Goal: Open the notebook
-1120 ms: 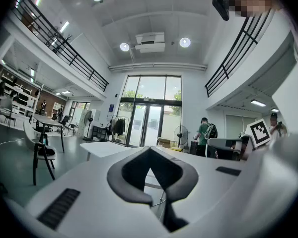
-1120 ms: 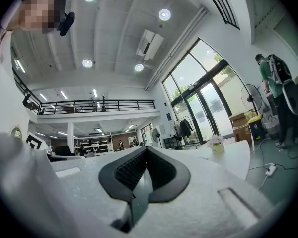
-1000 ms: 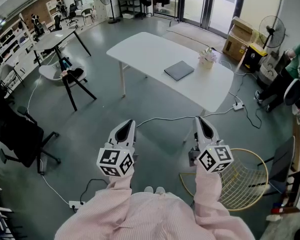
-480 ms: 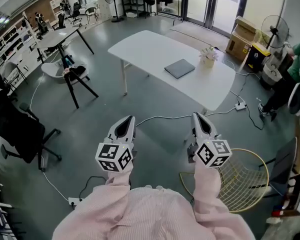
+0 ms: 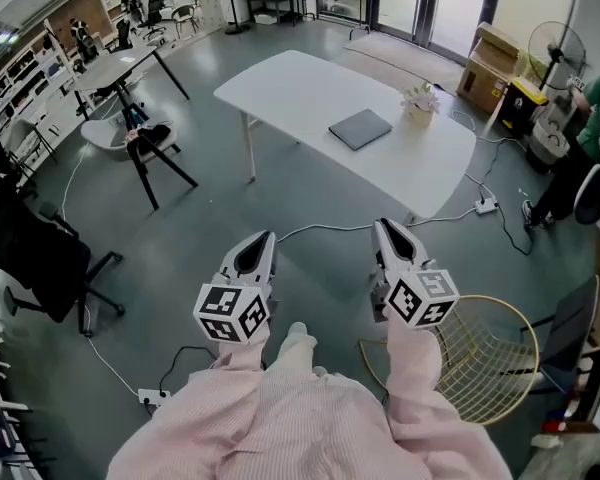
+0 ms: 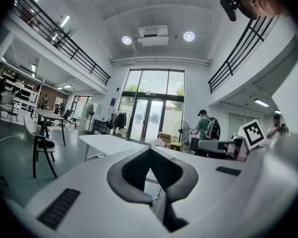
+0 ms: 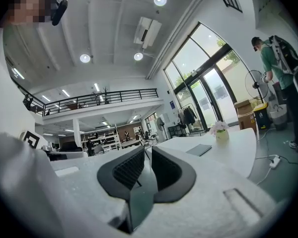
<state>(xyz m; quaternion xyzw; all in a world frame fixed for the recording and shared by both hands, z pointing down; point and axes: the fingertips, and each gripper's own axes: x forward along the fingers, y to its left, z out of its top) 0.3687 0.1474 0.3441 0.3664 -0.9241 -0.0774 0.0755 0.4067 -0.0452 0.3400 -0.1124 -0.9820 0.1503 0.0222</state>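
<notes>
The left tool [image 5: 263,236] and right tool [image 5: 383,224] are shut and empty. The notebook [image 5: 360,128], far ahead, looks thin and light; its cover edge should be pinched.

A dark grey notebook [image 5: 360,128] lies closed and flat on the white table [image 5: 300,93], angled, just beside a small flower pot [image 5: 419,103].

A smooth grey-green floor [image 5: 310,183] runs through a tall white hall, thin white cables [image 5: 325,230] trailing across it. A long white table on white legs [image 5: 280,93] stands before tall glass doors [image 6: 153,115]. Brown cardboard boxes [image 5: 485,63] sit near the doors, and a black office chair [image 5: 30,258] stands at the left. Round ceiling lamps [image 6: 126,40] glow above a black-railed mezzanine [image 6: 64,38]
</notes>
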